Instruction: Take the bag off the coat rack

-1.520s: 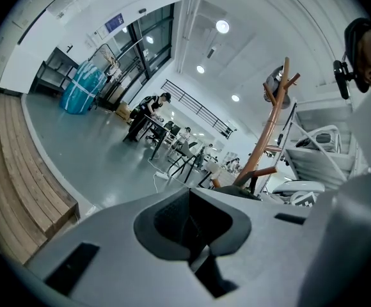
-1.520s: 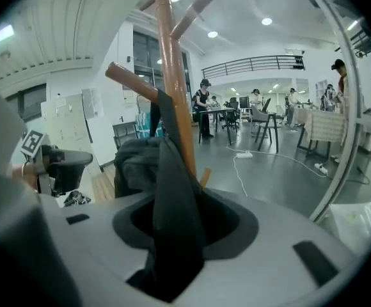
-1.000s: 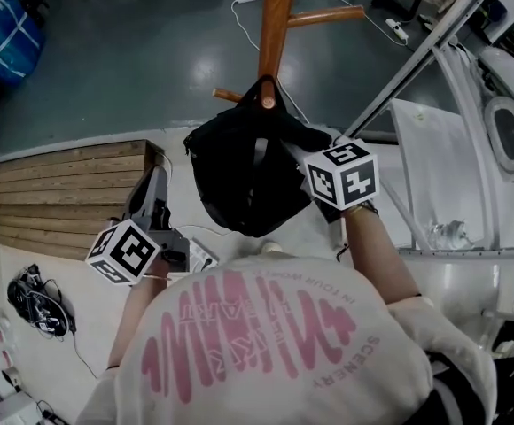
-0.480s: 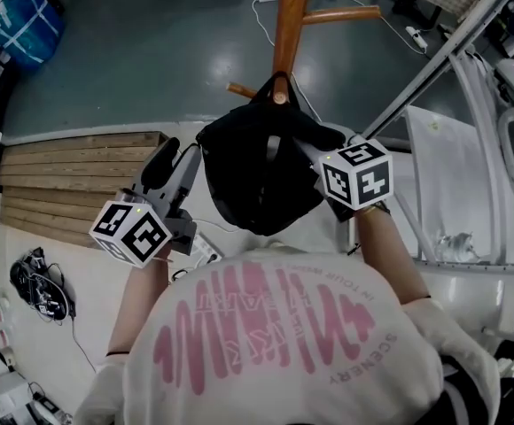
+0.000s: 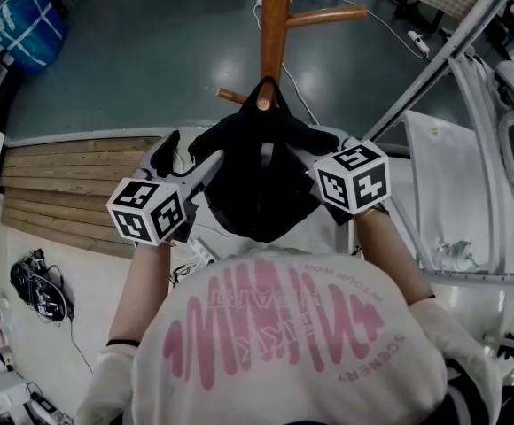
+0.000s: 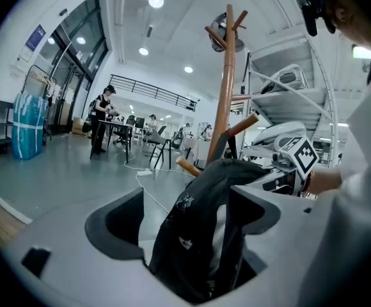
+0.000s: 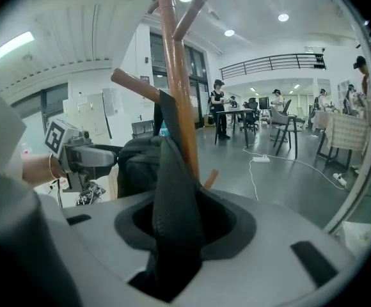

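A black bag (image 5: 259, 180) hangs from a peg of the wooden coat rack (image 5: 275, 20). My left gripper (image 5: 189, 156) is at the bag's left side, its jaws opening. In the left gripper view the bag (image 6: 201, 190) hangs between the spread jaws of my left gripper (image 6: 187, 226); the left jaw stands clear of it. My right gripper (image 5: 303, 142) is at the bag's right side. In the right gripper view my right gripper (image 7: 176, 229) is shut on a black fold of the bag (image 7: 169, 184), right in front of the rack's pole (image 7: 179, 88).
A wooden platform (image 5: 66, 180) lies on the floor to the left, with a blue bag (image 5: 22, 29) beyond it. A slanted metal frame (image 5: 443, 51) and white equipment (image 5: 510, 104) stand close on the right. Cables (image 5: 35, 290) lie at lower left. People (image 6: 102, 117) stand at distant tables.
My left gripper has risen from low on the left up to the bag, and its jaws have opened around the bag's left side. The right gripper has kept its hold on the bag.
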